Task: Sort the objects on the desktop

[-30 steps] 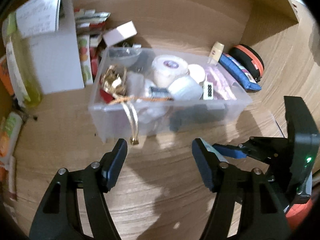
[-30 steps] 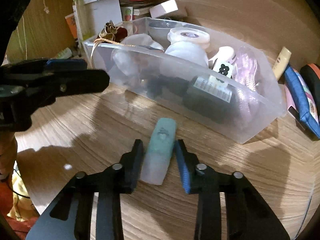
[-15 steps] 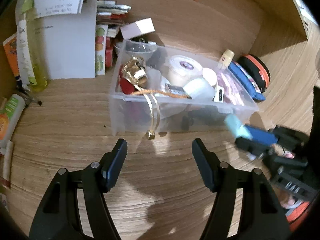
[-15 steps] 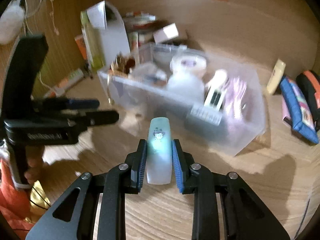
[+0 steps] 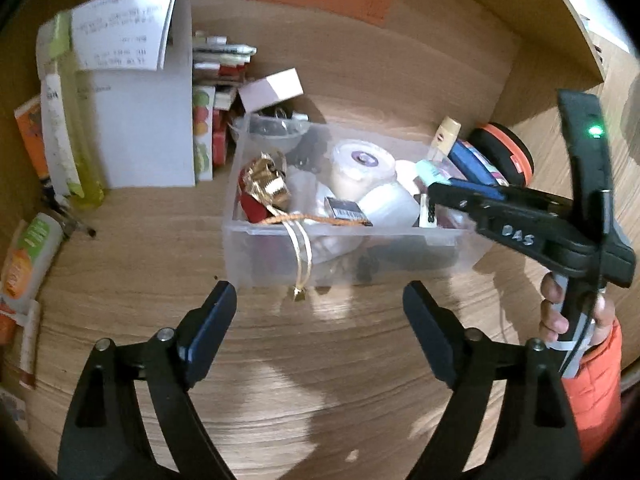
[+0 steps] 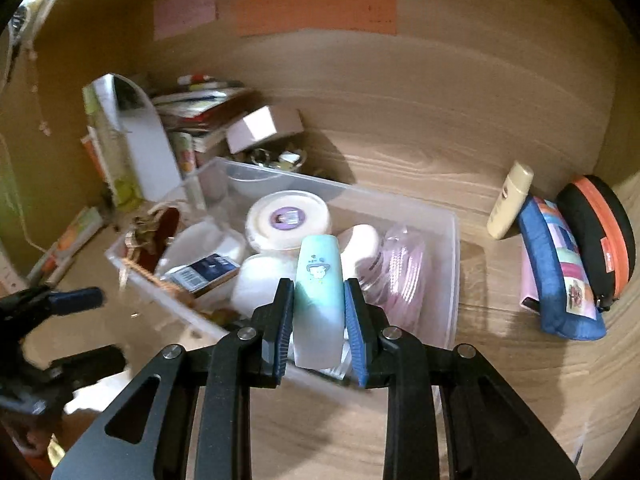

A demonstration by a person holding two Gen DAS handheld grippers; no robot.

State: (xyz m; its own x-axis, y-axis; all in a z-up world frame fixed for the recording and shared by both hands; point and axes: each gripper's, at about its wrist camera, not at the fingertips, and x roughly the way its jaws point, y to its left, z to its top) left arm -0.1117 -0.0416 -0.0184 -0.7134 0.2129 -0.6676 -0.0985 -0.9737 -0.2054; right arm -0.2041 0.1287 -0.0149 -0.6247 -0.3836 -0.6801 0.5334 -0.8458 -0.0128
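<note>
right gripper [image 6: 319, 316]: clamped on mint-green and white plastic tube [image 6: 320, 300], above clear plastic storage bin [image 6: 452, 280]
left gripper [image 5: 319, 328]: spread wide, nothing held, above wooden desk [image 5: 280, 380]

The bin [image 6: 448, 280] sits mid-desk, with a round tub [image 6: 288, 220] and a bow [image 5: 266, 178] inside. A pouch [image 6: 560, 276] and case [image 6: 600, 236] lie to its right; books [image 6: 200, 108] are stacked behind it to the left.

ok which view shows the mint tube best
The right wrist view: the mint tube fills the centre, cartoon print visible, clamped in the right gripper. The left wrist view shows only its tip over the clear bin.
</note>
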